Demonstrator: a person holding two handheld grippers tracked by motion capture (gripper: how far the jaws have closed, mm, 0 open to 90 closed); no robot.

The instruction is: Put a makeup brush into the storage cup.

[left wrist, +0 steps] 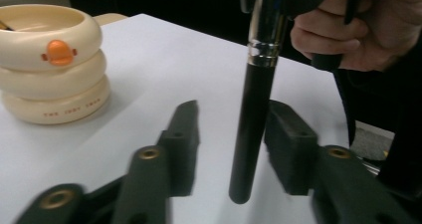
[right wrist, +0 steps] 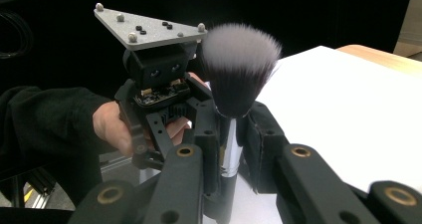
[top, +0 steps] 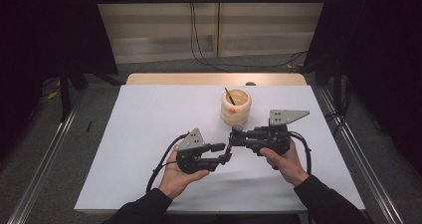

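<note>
right gripper (right wrist: 231, 134) jaws clenching brush (right wrist: 238, 69) at ferrule, bristles up. left gripper (left wrist: 231, 139) jaws standing released, either side of black handle, not touching. both hovering over desk (top: 149, 134), near cream cup (top: 236, 106).

Brush (left wrist: 254, 114) head cut off by top edge, left gripper's fingers (left wrist: 181, 139) blurred

The brush (right wrist: 238, 74) has soft hair, a shiny metal collar and a matt black handle; the holder (left wrist: 50, 64) looks glossy cream.
</note>
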